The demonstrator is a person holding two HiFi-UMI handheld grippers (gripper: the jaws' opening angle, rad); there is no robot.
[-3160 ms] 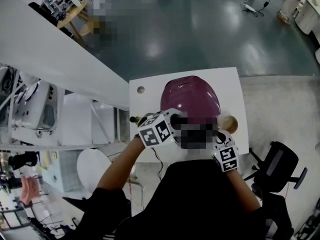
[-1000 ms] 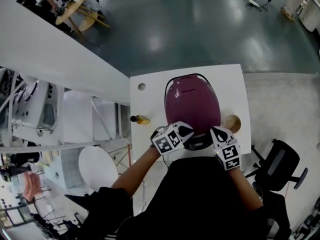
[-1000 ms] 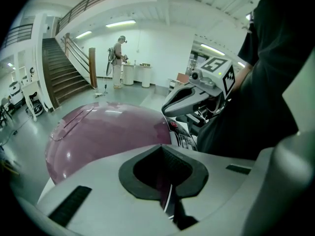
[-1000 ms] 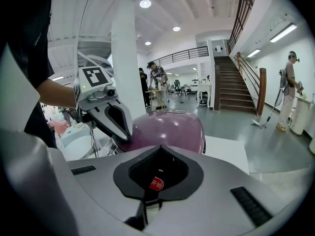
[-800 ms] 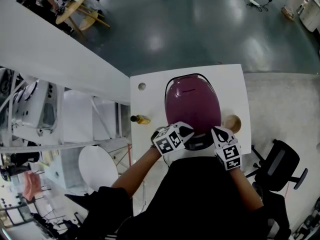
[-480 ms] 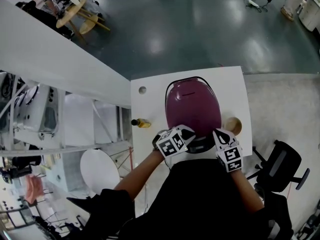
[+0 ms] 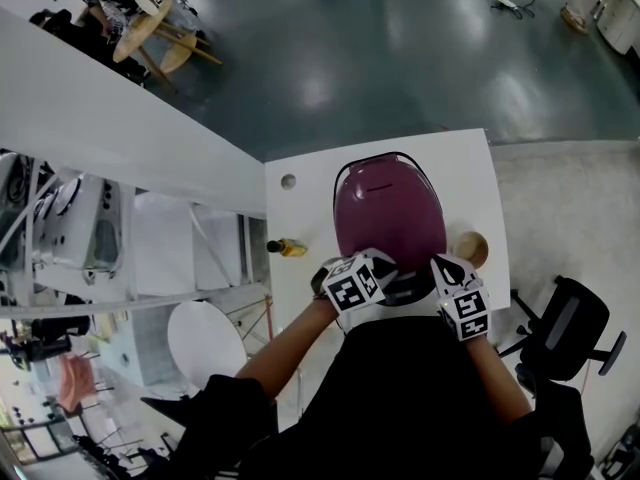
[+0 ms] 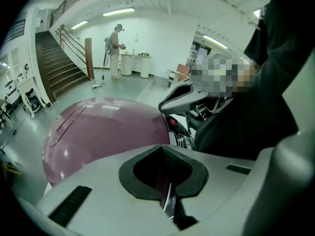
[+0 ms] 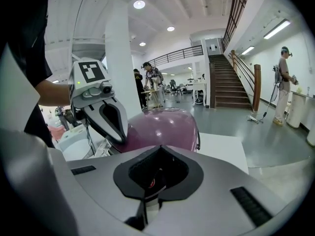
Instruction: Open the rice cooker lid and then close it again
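One white table (image 7: 300,218) with maroon rice cooker (image 7: 388,208), glossy teal floor (image 7: 350,58) around

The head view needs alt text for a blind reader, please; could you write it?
From above, a person holds the left gripper and right gripper, both shut, at the near edge of a closed maroon rice cooker on a white table. A small bottle lies left of it, a round wooden bowl right.

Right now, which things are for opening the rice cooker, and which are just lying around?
For the job:
rice cooker
left hand-held gripper
right hand-held gripper

Just lying about:
bottle
wooden bowl
chair
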